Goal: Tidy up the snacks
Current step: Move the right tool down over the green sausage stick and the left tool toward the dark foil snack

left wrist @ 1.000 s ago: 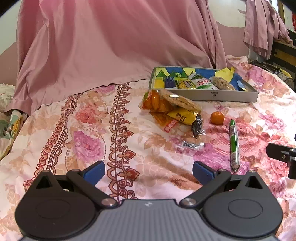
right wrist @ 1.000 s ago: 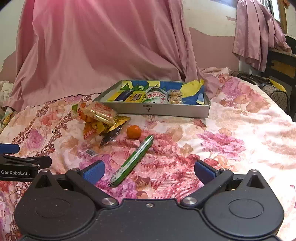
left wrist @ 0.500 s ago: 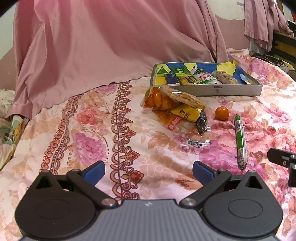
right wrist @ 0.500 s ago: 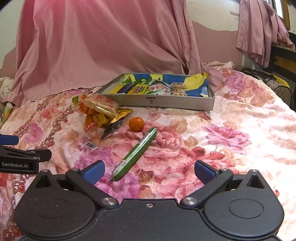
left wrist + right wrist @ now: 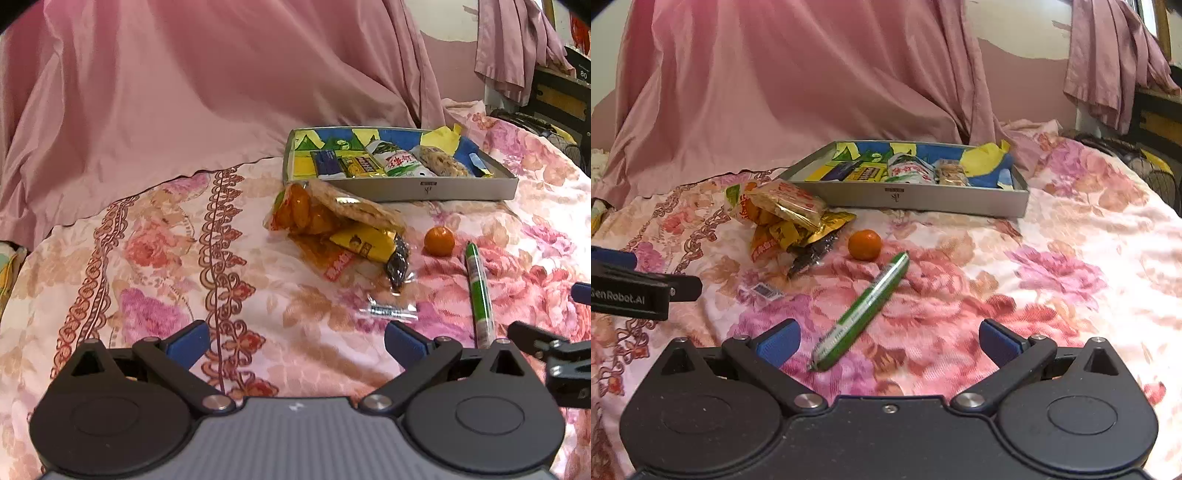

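Right wrist view: the right gripper (image 5: 888, 341) gapes wide and empty over the bedspread (image 5: 1052, 295), as does the left gripper (image 5: 295, 341). A green stick (image 5: 864, 312) lies just ahead, then an orange (image 5: 864, 244), a snack pile (image 5: 786, 218), and the tray (image 5: 923, 199) behind.

One grey tray (image 5: 912, 201) holds four wrapped snacks (image 5: 908, 170) in a row. Outside it lie one orange fruit (image 5: 864, 244), one long green stick pack (image 5: 862, 314), one small clear-wrapped sweet (image 5: 389, 310) and one heap of several overlapping packets (image 5: 783, 218), their exact number unclear.
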Available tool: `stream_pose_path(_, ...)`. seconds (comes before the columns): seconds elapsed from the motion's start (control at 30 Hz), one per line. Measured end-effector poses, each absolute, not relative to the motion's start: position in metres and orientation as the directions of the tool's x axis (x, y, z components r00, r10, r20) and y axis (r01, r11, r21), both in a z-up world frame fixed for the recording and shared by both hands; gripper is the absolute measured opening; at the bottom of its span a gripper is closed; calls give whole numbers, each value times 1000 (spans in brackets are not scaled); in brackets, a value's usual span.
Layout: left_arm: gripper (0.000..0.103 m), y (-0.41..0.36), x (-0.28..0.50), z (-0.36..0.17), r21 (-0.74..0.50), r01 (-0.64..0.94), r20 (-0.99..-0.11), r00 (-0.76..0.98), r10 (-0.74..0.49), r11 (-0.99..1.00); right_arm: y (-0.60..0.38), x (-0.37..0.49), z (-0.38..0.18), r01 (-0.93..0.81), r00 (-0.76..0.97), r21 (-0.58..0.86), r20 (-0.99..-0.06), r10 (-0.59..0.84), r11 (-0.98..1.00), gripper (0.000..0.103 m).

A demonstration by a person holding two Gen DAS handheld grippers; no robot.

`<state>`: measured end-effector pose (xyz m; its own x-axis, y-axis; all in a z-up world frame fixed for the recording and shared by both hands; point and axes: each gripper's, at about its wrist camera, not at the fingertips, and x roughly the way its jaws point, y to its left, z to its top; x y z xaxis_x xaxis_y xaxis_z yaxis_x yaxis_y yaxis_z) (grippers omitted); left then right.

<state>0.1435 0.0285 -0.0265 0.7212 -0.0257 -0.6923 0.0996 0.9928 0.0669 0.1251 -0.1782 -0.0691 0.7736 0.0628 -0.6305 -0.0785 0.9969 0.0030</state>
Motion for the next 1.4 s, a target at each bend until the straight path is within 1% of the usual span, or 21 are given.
stream_pose_path(0.17,103,28,158,-29,51,143,-705,706,-66,988,-161,139,-78,-95,777,-71,-628,29,993,102)
stream_pose_path(0.53,103,36,176,-29,6,135,-708,701,-91,991,-140,161,-102,-129,751,-173,-661,-18,976,102)
stream_pose_path(0.7,103,39,173,-34,-1,123,-718,691,-86,992,-138,163,-107,-115,757,-273,-647,-94,955,102)
stream_pose_path(0.8,103,39,173,-34,-3,118,-719,690,-84,993,-145,164,-105,-105,751,-258,-654,-94,960,102)
stream_pose_path(1.0,103,35,176,-35,-13,117,-727,681,-90,993,-155,163,-102,-98,751,-294,-649,-123,951,102)
stream_pose_path(1.17,103,27,182,-39,-32,142,-735,668,-120,989,-174,165,-98,-66,755,-307,-637,-154,949,101)
stream_pose_path(1.23,103,23,185,-42,-50,164,-743,653,-147,985,-182,165,-97,-64,763,-282,-632,-136,957,97)
stream_pose_path(1.33,103,17,190,-47,-58,204,-748,639,-178,977,-194,164,-97,-60,780,-205,-621,-82,977,95)
stream_pose_path(1.4,103,13,194,-49,-66,230,-756,623,-199,971,-198,162,-99,-65,791,-166,-610,-51,984,92)
